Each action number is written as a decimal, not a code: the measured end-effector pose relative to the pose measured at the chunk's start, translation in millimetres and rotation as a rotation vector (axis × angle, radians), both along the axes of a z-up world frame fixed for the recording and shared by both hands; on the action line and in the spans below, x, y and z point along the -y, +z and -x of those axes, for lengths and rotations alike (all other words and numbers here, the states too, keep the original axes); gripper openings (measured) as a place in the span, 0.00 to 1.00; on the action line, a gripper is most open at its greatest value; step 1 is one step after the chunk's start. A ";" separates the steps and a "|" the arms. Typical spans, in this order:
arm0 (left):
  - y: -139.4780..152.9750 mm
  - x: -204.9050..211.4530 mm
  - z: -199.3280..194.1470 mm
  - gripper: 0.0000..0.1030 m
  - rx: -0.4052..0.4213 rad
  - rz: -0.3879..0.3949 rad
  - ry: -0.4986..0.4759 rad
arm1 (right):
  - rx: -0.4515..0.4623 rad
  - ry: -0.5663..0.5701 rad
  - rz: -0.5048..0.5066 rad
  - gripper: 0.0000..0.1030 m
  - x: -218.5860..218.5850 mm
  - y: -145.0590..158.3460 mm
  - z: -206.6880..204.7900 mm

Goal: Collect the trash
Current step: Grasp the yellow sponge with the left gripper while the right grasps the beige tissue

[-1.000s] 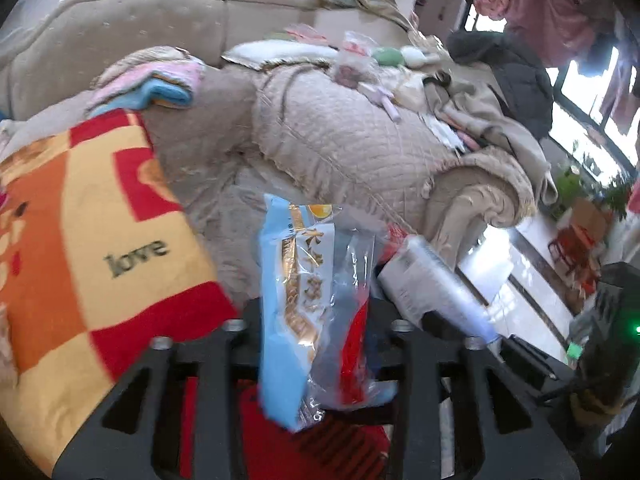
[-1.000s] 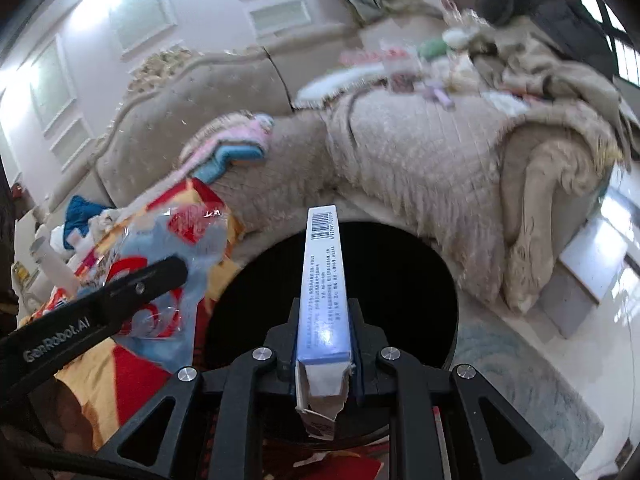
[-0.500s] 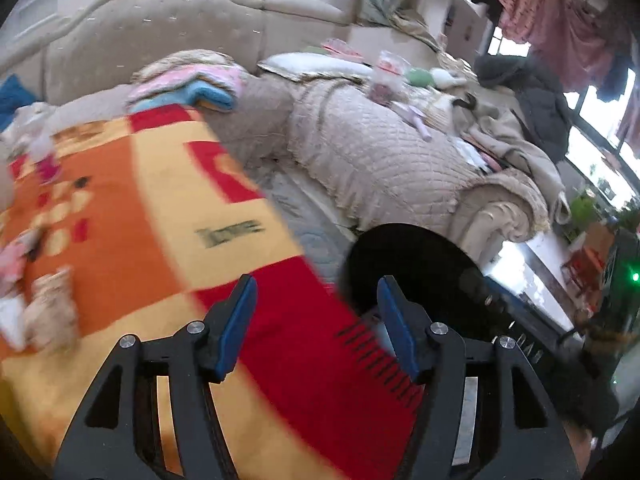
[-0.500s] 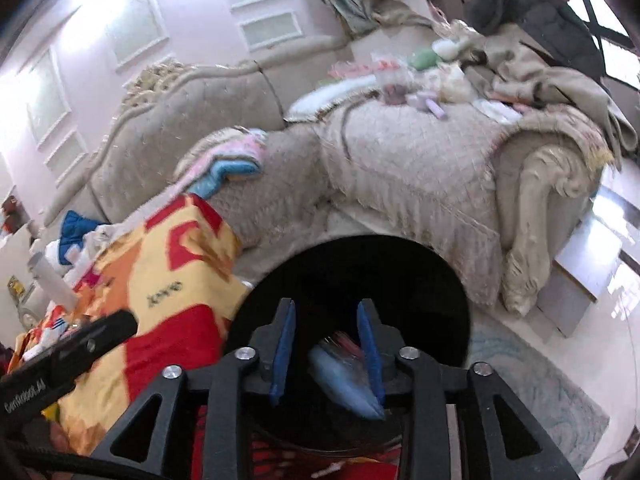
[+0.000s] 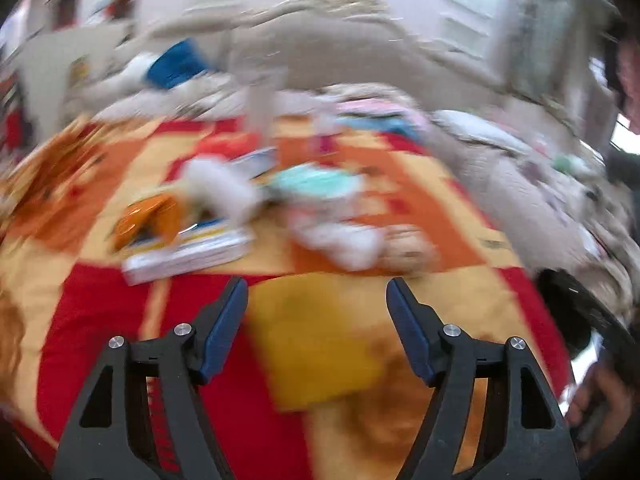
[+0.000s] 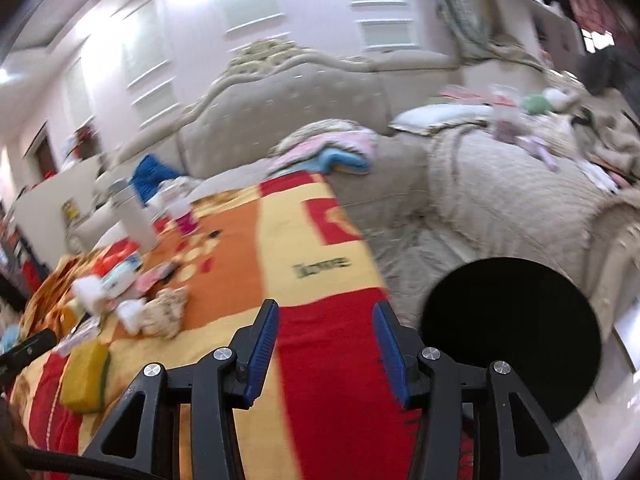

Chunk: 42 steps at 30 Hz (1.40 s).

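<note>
My left gripper (image 5: pixel 316 286) hovers over a red, yellow and orange blanket (image 5: pixel 420 200); its jaws are opening and nothing is between them. Just under it lies a yellow pad (image 5: pixel 316 336). Beyond it, blurred, lie a flat white box (image 5: pixel 188 258), an orange wrapper (image 5: pixel 148 220), crumpled white tissues (image 5: pixel 340 240) and a teal packet (image 5: pixel 316 184). My right gripper (image 6: pixel 326 306) hangs over the blanket's red edge (image 6: pixel 332 360), its jaws opening and empty. The round black bin (image 6: pixel 512 340) stands to its right. The same litter (image 6: pixel 132 312) lies far to its left.
A white bottle (image 6: pixel 134 220) and a pink cup (image 6: pixel 182 214) stand at the blanket's far end. A beige quilted sofa (image 6: pixel 500 200) with folded pink and blue cloths (image 6: pixel 332 148) runs behind. A person's hand (image 5: pixel 592 400) shows at lower right, beside the bin's rim (image 5: pixel 576 312).
The left gripper let go of the blue snack bag and the right let go of the blue-and-white box over the bin. Both have swung left over the blanket with wider jaws.
</note>
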<state>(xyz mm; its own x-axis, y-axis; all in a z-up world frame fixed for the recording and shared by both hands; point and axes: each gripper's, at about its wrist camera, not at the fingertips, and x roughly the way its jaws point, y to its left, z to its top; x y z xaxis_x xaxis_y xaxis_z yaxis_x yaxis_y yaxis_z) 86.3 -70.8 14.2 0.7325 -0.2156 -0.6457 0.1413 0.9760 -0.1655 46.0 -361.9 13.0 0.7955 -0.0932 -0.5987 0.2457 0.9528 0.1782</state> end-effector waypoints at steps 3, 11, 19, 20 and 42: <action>-19.3 -10.0 -9.6 0.69 -0.078 0.039 0.000 | -0.003 0.051 -0.003 0.46 -20.1 -2.4 -9.3; -47.3 14.6 -25.0 0.69 -0.140 -0.011 -0.025 | 0.028 0.290 -0.026 0.75 -84.0 -2.7 -36.2; -58.7 15.8 -15.7 0.51 -0.093 0.006 -0.046 | -0.068 0.415 -0.038 0.75 -125.3 -26.5 -110.3; -58.2 17.9 -14.9 0.50 -0.078 -0.003 -0.049 | -0.087 0.425 -0.044 0.75 -125.7 -29.5 -118.0; -20.2 -26.4 11.5 0.39 -0.032 0.040 0.059 | -0.062 0.582 -0.074 0.24 -143.8 -22.5 -88.9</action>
<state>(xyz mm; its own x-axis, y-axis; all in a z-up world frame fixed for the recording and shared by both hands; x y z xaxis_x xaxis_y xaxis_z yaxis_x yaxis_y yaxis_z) 74.7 -44.5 -6.0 0.7240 -0.1988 -0.6605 0.0779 0.9750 -0.2081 134.9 -218.2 -9.4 0.6670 0.3917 -0.6338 -0.3015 0.9198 0.2511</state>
